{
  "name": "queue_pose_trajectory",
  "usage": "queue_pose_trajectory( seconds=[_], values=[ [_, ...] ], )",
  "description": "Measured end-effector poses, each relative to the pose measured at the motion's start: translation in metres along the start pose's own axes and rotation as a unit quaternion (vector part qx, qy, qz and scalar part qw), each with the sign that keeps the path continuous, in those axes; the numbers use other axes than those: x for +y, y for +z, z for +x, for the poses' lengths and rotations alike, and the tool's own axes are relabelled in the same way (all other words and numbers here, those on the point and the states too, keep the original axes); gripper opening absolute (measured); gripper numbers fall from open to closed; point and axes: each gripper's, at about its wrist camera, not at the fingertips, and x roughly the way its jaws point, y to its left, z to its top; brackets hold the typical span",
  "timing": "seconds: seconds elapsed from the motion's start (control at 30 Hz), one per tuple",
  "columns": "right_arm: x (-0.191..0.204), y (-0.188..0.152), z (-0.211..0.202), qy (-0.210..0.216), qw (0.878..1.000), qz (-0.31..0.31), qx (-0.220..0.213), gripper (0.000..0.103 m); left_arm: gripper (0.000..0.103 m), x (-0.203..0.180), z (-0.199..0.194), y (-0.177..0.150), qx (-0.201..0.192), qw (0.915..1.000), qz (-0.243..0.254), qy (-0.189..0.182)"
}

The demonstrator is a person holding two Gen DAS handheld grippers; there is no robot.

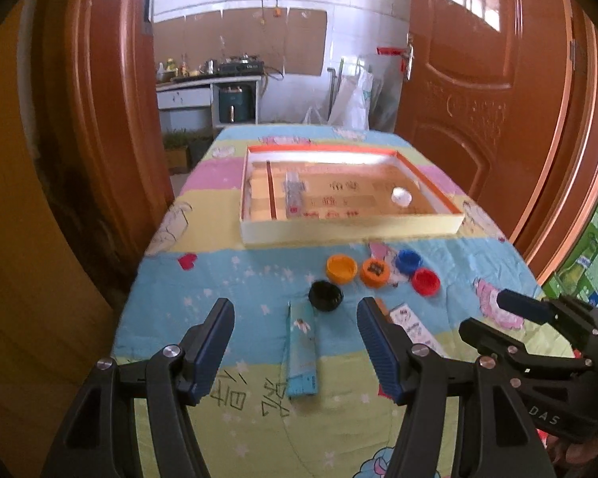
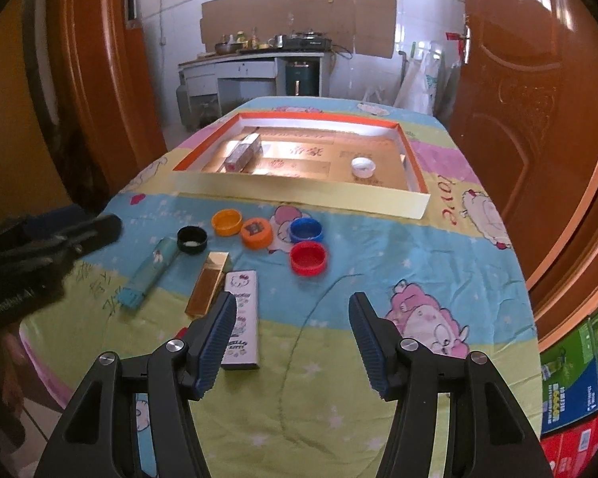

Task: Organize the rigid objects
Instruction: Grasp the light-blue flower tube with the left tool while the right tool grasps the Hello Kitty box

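Tray: a big flat box (image 2: 412, 195) with an orange rim sits at the far part of the tabletop (image 2: 378, 279), which has a cartoon cloth on it.
Already in the tray: a white cap (image 2: 363, 167) on the right side and a small box (image 2: 243, 152) on the left side.
Caps left outside: a black cap (image 2: 192, 239), a yellow-orange cap (image 2: 227, 222), an orange cap (image 2: 256, 232), a blue cap (image 2: 306, 229) and a red cap (image 2: 308, 258) lie close together just in front of the tray.
Boxes left outside: a teal box (image 2: 147, 275), a gold box (image 2: 208, 283) and a white Hello Kitty box (image 2: 241, 318) lie nearer, side by side.
How far along: I think only a little is done. Two things are put away and eight wait.
Left hand-held gripper (image 1: 295, 342): wide apart and holding nothing, up over the teal box.
Right hand-held gripper (image 2: 292, 342): wide apart and holding nothing, with the Hello Kitty box just beside its left finger.
Writing: "HELLO KITTY" on the white box, "love" on the cloth, and black hand-written marks on the cloth that I cannot read. The tray floor has print too blurry to read.
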Motion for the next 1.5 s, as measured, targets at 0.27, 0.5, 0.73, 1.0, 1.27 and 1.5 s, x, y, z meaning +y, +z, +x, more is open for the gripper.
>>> queue_pose_trajectory(
  seconds=[0.27, 0.5, 0.73, 1.0, 1.27, 1.5],
  values=[
    [0.005, -0.005, 0.010, 0.006, 1.000, -0.001, 0.012, 0.060, 0.064, -0.001, 0.027, -0.016, 0.037, 0.9993, -0.003, -0.007],
    [0.002, -0.008, 0.018, 0.009, 1.000, 0.005, 0.020, 0.061, 0.064, 0.000, 0.047, -0.021, 0.058, 0.9983, -0.005, -0.002],
    [0.001, -0.011, 0.023, 0.015, 1.000, 0.006, 0.026, 0.061, 0.055, 0.001, 0.066, -0.020, 0.076, 0.9970, 0.000, 0.015],
    [0.008, -0.011, 0.033, 0.028, 0.999, -0.005, 0.036, 0.061, 0.023, 0.007, 0.066, -0.021, 0.060, 0.9977, -0.001, 0.030],
    [0.017, -0.011, 0.046, 0.025, 0.998, -0.019, 0.050, 0.061, 0.023, 0.010, 0.065, -0.020, 0.058, 0.9979, -0.001, 0.028],
    [0.030, -0.006, 0.058, 0.002, 0.998, -0.046, 0.052, 0.048, 0.023, 0.015, 0.064, -0.021, 0.056, 0.9983, -0.015, 0.012]
  ],
)
